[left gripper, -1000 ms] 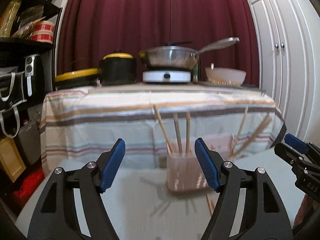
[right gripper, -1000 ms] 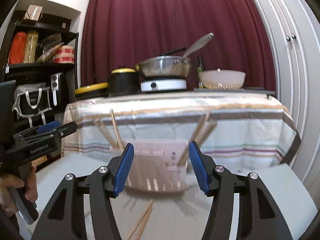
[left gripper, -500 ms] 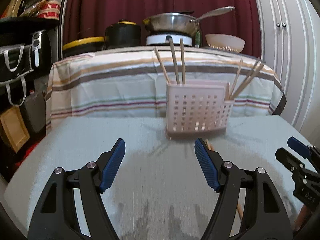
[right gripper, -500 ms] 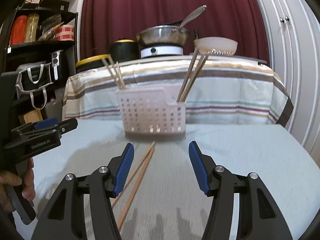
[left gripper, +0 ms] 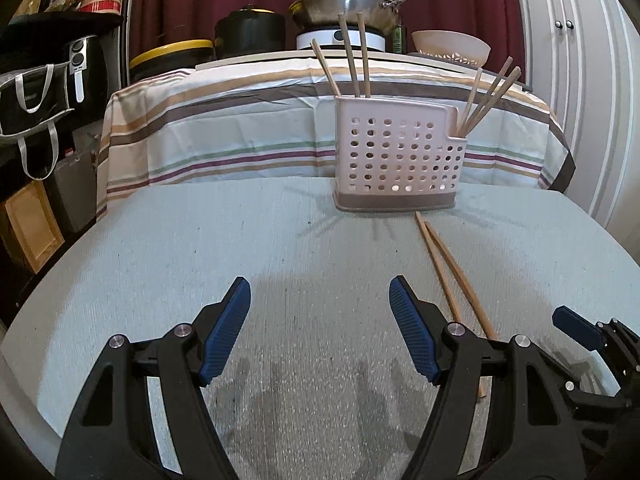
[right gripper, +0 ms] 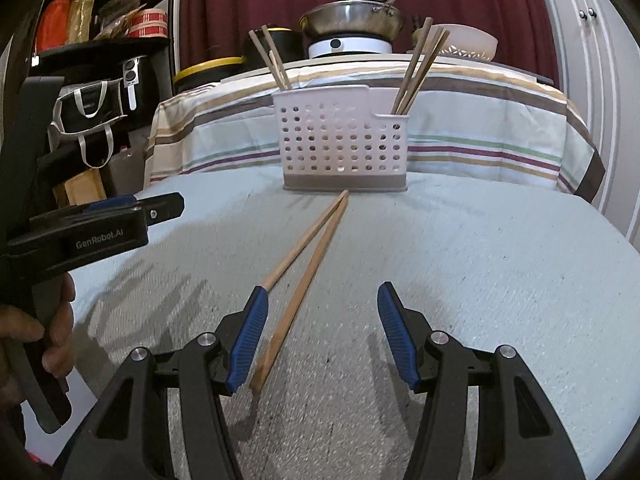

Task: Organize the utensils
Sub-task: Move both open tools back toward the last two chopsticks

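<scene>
A white perforated utensil holder (left gripper: pixel 398 158) (right gripper: pixel 344 144) stands at the far side of the grey table, with several wooden chopsticks (left gripper: pixel 354 54) (right gripper: pixel 420 68) upright in its left and right compartments. Two loose chopsticks (right gripper: pixel 304 272) (left gripper: pixel 450 268) lie on the table in front of it, tips meeting near its base. My right gripper (right gripper: pixel 320 338) hovers open over their near ends; the longer stick's end lies between the jaws, untouched. My left gripper (left gripper: pixel 320 332) is open over bare table, left of the sticks. The right gripper's tip (left gripper: pixel 580 328) shows in the left wrist view.
Behind the table stands a counter with a striped cloth (left gripper: pixel 240 120), carrying a pan (left gripper: pixel 348 6), black pots and a white bowl (left gripper: pixel 450 46). Dark shelves with bags (right gripper: pixel 88 108) stand at the left, white cabinet doors (left gripper: pixel 580 60) at the right. A hand (right gripper: pixel 36 336) holds the left gripper.
Both grippers have sunk toward the table and tilted downward; the holder and loose chopsticks now sit higher and fuller in view. The jaws' width has not changed.
</scene>
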